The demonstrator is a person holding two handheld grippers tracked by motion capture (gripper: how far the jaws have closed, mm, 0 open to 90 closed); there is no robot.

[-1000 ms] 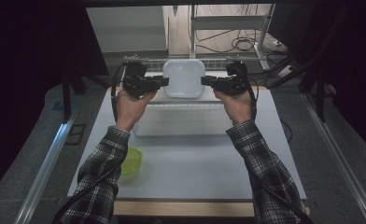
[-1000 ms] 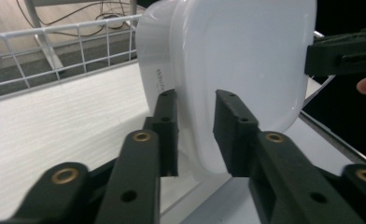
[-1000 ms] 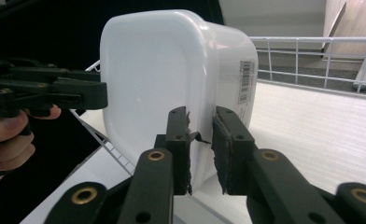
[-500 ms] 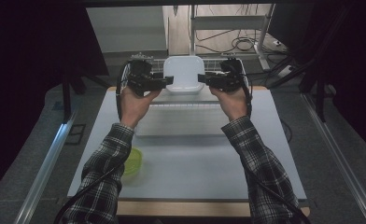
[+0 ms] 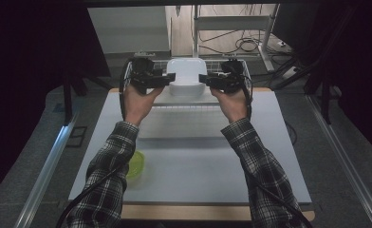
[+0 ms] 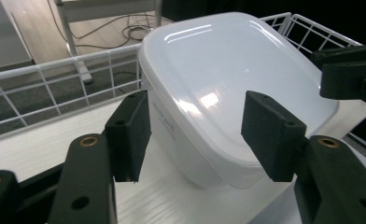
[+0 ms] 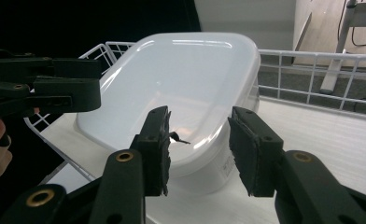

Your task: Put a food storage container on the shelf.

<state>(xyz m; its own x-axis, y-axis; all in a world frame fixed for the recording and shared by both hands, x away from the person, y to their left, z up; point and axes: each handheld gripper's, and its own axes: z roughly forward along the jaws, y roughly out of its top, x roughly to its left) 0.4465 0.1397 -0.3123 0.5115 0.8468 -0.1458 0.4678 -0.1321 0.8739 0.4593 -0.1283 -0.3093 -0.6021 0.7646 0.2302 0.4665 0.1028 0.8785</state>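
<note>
A: From the high view, where does the white container [image 5: 186, 76] sit?

B: At the far end of the counter [image 5: 198, 161], on a white board inside a low wire basket [image 5: 161, 62]. The left tongs [image 5: 172, 78] and the right tongs [image 5: 202, 79] flank it, one at each side. Whether they pinch it I can't tell from up there. A green dish [image 5: 136, 164] lies near the left sleeve, well apart.

A: And the left gripper view?

B: The left tongs [image 6: 196, 128] stand apart, the pads straddling the near corner of the white container [image 6: 232, 88] without clamping it. It shows the lid closely: smooth, glossy plastic, stiff-looking, with rounded corners. I'd judge it light and slippery, likely to slide under a pinch on the domed top. It also shows a faint printed label on the wall.

A: The right gripper view?

B: The right tongs [image 7: 197, 142] are also apart, aimed at the opposite edge of the white container [image 7: 181, 79], and the left tongs [image 7: 95, 93] hover at the far side. A small frayed bit hangs off one pad [image 7: 158, 135]. The lid's rim overhangs the body here; that lip is where I'd take hold, one side each.
</note>
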